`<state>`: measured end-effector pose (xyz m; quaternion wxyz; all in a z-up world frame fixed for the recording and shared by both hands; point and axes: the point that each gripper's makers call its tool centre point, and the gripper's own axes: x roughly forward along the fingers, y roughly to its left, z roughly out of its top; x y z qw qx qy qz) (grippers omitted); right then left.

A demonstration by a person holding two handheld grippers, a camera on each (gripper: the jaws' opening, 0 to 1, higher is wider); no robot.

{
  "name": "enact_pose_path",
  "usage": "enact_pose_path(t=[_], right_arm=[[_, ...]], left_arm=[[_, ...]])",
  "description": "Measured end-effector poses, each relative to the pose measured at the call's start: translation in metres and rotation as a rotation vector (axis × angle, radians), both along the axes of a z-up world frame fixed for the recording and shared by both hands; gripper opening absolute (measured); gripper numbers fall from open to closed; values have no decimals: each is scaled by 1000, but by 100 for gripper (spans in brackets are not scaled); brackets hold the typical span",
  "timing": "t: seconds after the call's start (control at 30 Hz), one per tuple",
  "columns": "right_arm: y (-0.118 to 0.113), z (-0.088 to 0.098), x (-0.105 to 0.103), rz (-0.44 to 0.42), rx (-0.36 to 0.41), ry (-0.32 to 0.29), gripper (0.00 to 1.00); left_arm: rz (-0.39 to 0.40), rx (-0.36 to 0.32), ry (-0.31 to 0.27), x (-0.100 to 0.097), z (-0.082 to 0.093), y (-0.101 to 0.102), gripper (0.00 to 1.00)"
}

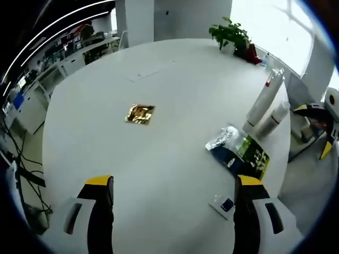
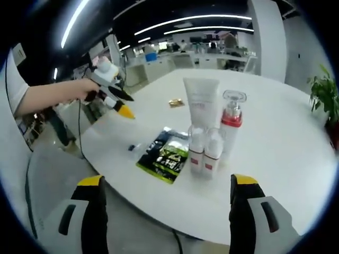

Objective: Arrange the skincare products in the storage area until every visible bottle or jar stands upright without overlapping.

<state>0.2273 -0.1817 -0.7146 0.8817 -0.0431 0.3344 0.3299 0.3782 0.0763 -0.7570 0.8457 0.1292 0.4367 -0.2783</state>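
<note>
Both our yellow-tipped grippers, left gripper (image 1: pixel 174 185) and right gripper (image 2: pixel 166 185), hang apart and empty; white upright bottles (image 2: pixel 205 151) huddle together, seemingly already arranged.

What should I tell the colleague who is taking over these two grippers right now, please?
Left gripper: open, empty, above the white table.
Right gripper: open, empty, off the table's near edge, facing the products.
Products: white tube, red-collared pump bottle and two small clear bottles stand upright, grouped closely together.
Lying flat: green-black sachet, gold packet, small dark packet.
Done: visible bottles upright.
Left: check the small bottles aren't overlapping; perhaps deal with the flat sachets.
</note>
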Motion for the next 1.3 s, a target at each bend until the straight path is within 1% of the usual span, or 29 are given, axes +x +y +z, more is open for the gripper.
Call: enact_pose_path(t=[0.1, 0.13, 0.2, 0.3, 0.47, 0.57, 0.6, 0.63, 0.73, 0.8, 0.87, 0.93, 1.0, 1.1, 1.13, 1.2, 1.3], right_arm=[[0, 2, 1, -3, 7, -7, 96], [0, 1, 1, -6, 13, -2, 96], [-2, 2, 3, -20, 24, 2, 96], [-4, 3, 4, -34, 36, 5, 96], [-4, 2, 4, -36, 33, 3, 96], [-5, 1, 5, -41, 34, 5, 96], [-5, 1, 5, -42, 33, 5, 95], [-5, 0, 4, -42, 29, 9, 95], [-5, -1, 4, -38, 21, 12, 95], [-5, -2, 3, -36, 13, 16, 95], [-5, -3, 3, -36, 8, 17, 95], [-6, -3, 3, -44, 16, 20, 95], [-6, -2, 4, -51, 25, 24, 95], [-7, -4, 4, -52, 27, 31, 95], [-6, -4, 3, -49, 25, 32, 95], [-5, -6, 3, -40, 15, 36, 95], [-5, -6, 3, -43, 15, 36, 95]], left_arm=[[-7, 15, 6, 2, -1, 1, 91], [-11, 23, 10, 9, -4, 1, 91], [-18, 31, 14, 9, -4, 1, 91], [-32, 45, 21, 21, -11, 2, 91], [-51, 66, 31, 42, -24, 3, 91], [-59, 69, 34, 49, -26, 2, 91], [-62, 71, 36, 44, -26, 2, 91], [-65, 74, 37, 46, -27, 2, 91], [-79, 83, 40, 59, -32, -1, 90], [-84, 81, 43, 69, -37, -2, 90], [-74, 74, 40, 76, -36, -4, 90], [-66, 60, 38, 78, -36, -6, 90], [-64, 52, 38, 87, -39, -8, 89], [-68, 63, 36, 92, -41, -7, 88], [-75, 67, 36, 100, -44, -9, 89], [-78, 72, 34, 103, -43, -12, 91], [-83, 74, 33, 112, -45, -14, 90]])
